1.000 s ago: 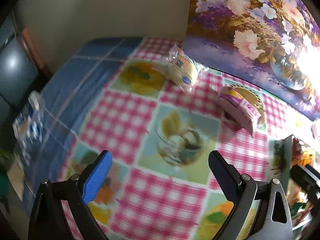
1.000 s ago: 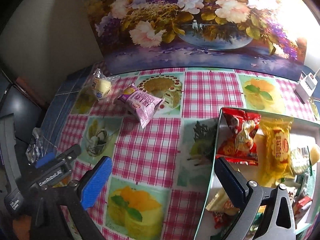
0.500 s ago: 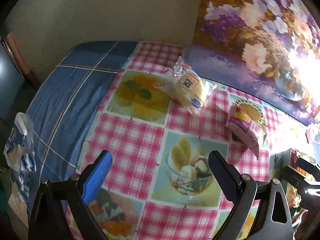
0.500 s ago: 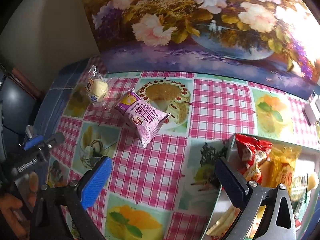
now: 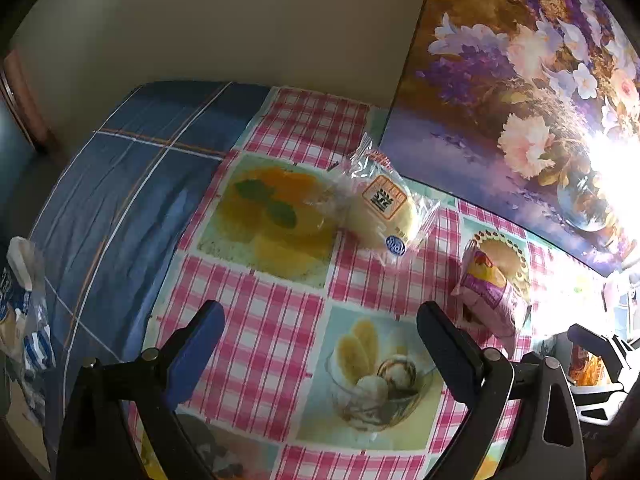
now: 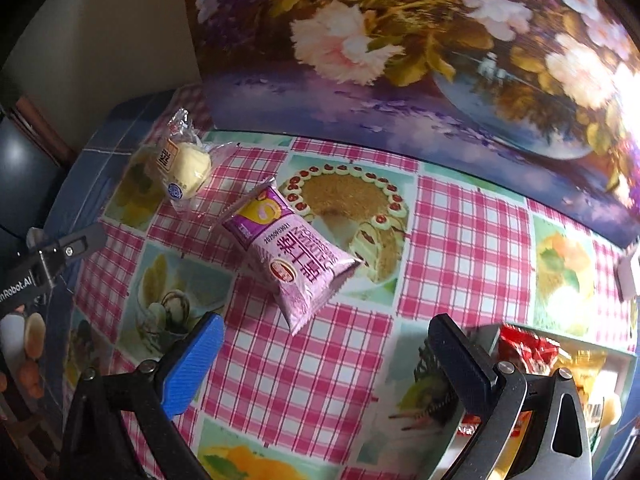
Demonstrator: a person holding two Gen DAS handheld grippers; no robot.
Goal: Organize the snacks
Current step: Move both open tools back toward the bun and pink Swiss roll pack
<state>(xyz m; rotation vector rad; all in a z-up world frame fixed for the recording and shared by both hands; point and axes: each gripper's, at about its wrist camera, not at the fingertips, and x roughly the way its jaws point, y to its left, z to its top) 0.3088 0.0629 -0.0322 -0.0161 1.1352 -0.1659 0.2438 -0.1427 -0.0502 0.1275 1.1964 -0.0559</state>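
Observation:
A clear-wrapped yellow bun [image 5: 380, 208] lies on the checked tablecloth near the far wall; it also shows in the right wrist view [image 6: 182, 168]. A purple snack packet [image 6: 292, 252] lies nearer the middle, and in the left wrist view [image 5: 490, 292] it is to the right. My left gripper [image 5: 320, 340] is open and empty, short of the bun. My right gripper [image 6: 326, 348] is open and empty, just short of the purple packet. A tray [image 6: 628, 364] holds red and yellow snack packets at the lower right.
A floral painting [image 6: 400, 40] leans at the back of the table. A blue cloth [image 5: 120, 200] covers the left end. A blue-white bag [image 5: 24, 308] hangs off the left edge. A white plug [image 6: 630, 272] sits at the right.
Both grippers have moved forward and left toward the bun and the purple packet, which now look larger. The tray has slid toward the right edge of the right view. Both stay open.

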